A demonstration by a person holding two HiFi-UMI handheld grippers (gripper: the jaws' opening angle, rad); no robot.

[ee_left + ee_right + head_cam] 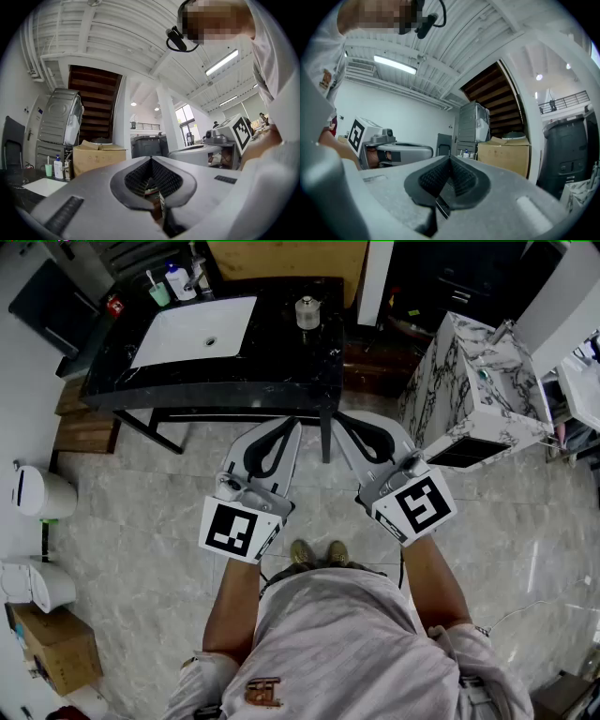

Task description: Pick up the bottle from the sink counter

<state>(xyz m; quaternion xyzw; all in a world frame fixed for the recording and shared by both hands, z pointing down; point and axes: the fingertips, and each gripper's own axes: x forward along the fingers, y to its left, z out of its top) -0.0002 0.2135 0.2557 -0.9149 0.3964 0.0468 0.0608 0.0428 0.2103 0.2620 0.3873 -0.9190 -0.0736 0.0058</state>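
Both grippers sit in the middle of the head view, held out over the tiled floor [141,549] and pointing up the frame toward the sink counter [281,371]. I read the left gripper [289,425] as closed: in its own view the two ribbed pads meet at the tips with nothing between them. The right gripper [344,420] is the same, with the jaws pressed together and empty.

The bottle [307,312], clear with a round cap, stands upright near the top centre of the head view, on the black counter just right of the white basin [197,332]. It is well apart from both grippers. At the upper left of that view, behind the basin's far corner, I can see a white pump bottle [178,282] next to a green cup [159,293]. Both also show at the lower left of the left gripper view, beside a cardboard box [98,157].

A marble-patterned cabinet [469,390] fills the right side of the head view, close to the right gripper's marker cube [419,505].
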